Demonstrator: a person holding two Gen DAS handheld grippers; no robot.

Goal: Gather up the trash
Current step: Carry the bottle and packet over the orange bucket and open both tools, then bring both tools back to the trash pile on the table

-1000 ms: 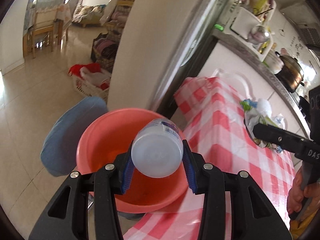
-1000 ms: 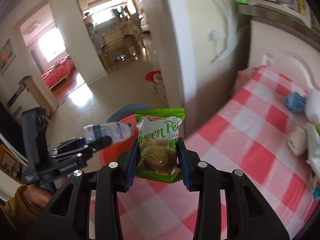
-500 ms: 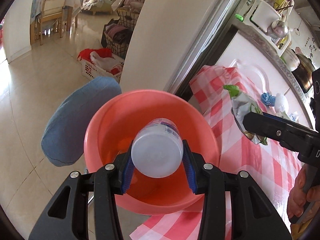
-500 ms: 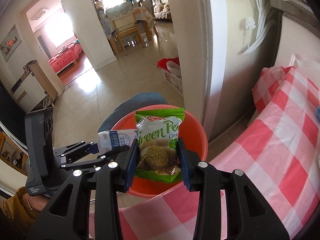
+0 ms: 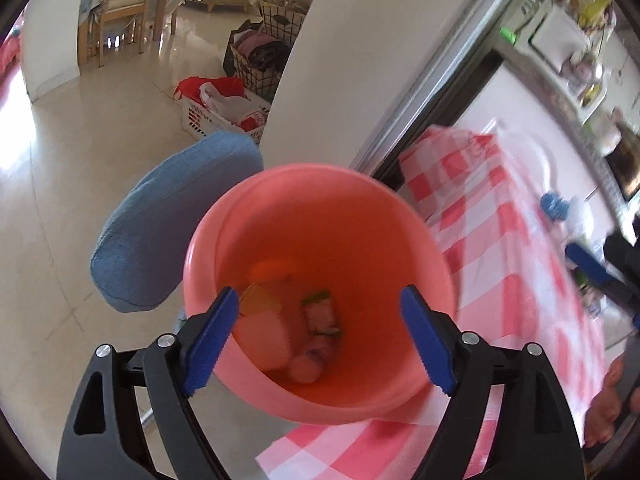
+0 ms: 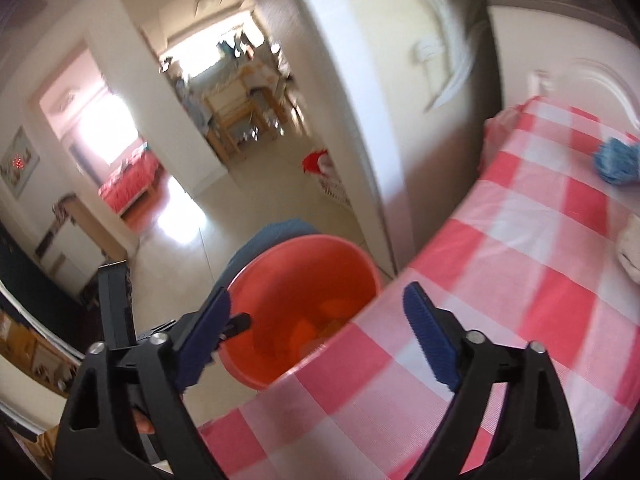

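A lived-in home: tiled floor (image 5: 80, 168), laundry baskets (image 5: 260, 60), wooden dining chairs (image 5: 120, 12), a bedroom's red bed (image 6: 130, 180), and a checked tablecloth (image 6: 540, 280) by the kitchen shelf (image 5: 560, 40).

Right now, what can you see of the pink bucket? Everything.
The pink bucket is round, smooth, glossy plastic with a rolled rim, upright and open-topped, beside the checked tablecloth's edge and in front of a blue cushion. Inside lie a snack wrapper, a white bottle and other scraps. Neither gripper touches it.
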